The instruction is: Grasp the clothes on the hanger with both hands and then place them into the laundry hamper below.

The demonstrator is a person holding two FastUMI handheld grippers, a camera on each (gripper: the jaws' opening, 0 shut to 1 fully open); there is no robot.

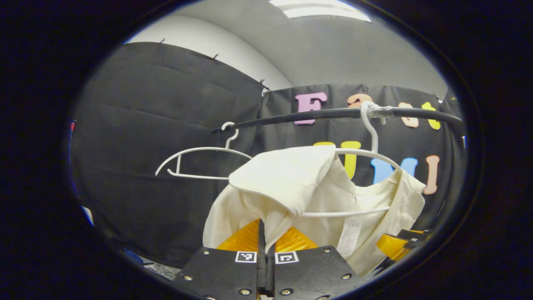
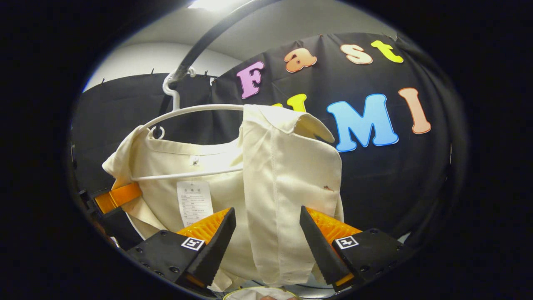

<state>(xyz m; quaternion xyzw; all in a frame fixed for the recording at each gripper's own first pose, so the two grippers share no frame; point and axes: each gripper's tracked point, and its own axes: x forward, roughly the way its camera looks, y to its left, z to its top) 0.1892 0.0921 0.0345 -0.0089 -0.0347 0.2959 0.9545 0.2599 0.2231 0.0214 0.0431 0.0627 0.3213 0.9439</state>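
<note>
**Cream garment pinched on one side, straddled on the other**

A cream woven-fabric shirt (image 1: 316,196) is hung on a white plastic hanger (image 1: 368,154) hooked over a black horizontal rail (image 1: 333,113). In the left gripper view, the left gripper (image 1: 263,239) is seen clenched, its fingers brought together on a fold of the shirt's shoulder, which emerges just above the fingertips. A second, empty white hanger (image 1: 200,160) is hung further along the rail. In the right gripper view, the right gripper (image 2: 267,233) is held spread apart, and a folded sleeve panel of the shirt (image 2: 287,183) is draped down between its fingers (image 2: 208,237) without being pressed. The left gripper (image 2: 112,200) is seen at the shirt's far edge.
</note>
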